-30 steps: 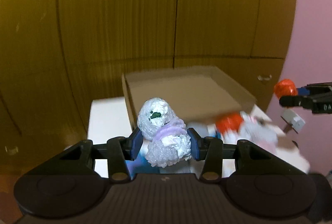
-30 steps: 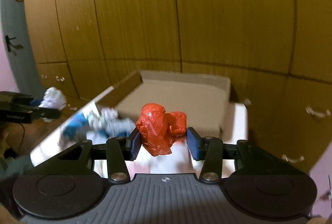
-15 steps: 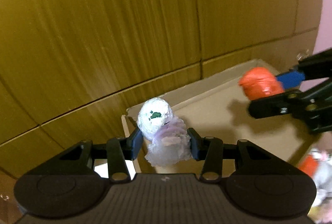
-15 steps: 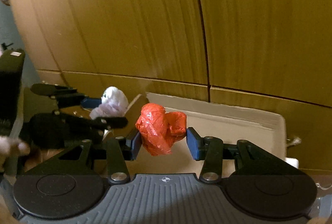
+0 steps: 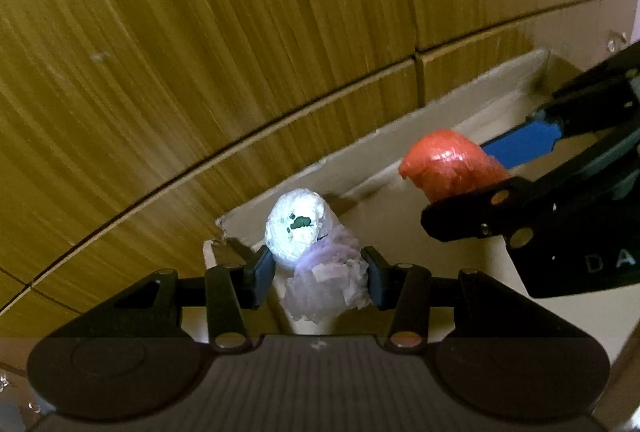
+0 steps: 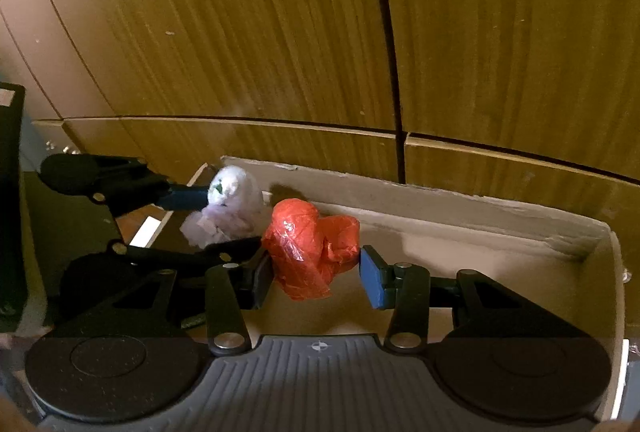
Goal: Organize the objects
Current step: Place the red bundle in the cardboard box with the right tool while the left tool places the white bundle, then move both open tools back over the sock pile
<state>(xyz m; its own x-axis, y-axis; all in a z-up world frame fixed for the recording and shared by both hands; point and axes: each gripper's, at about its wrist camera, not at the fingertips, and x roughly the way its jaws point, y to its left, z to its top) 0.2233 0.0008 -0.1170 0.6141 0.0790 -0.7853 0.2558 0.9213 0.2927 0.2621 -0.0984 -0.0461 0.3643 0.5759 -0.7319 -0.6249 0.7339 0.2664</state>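
My left gripper is shut on a white and lilac plastic bundle with green specks, held over the left corner of an open cardboard box. My right gripper holds a red plastic bundle above the box floor; its jaws look slightly parted, with a small gap at the right pad. The red bundle and the right gripper also show in the left wrist view. The white bundle and the left gripper show at left in the right wrist view.
Wooden cabinet doors stand right behind the box's back wall. A dark object stands at the far left. A white surface edge shows beside the box's left side.
Both grippers have moved forward and lower over the box with their bundles. The right gripper's jaws have opened slightly around the red bundle. The two grippers are closer together.
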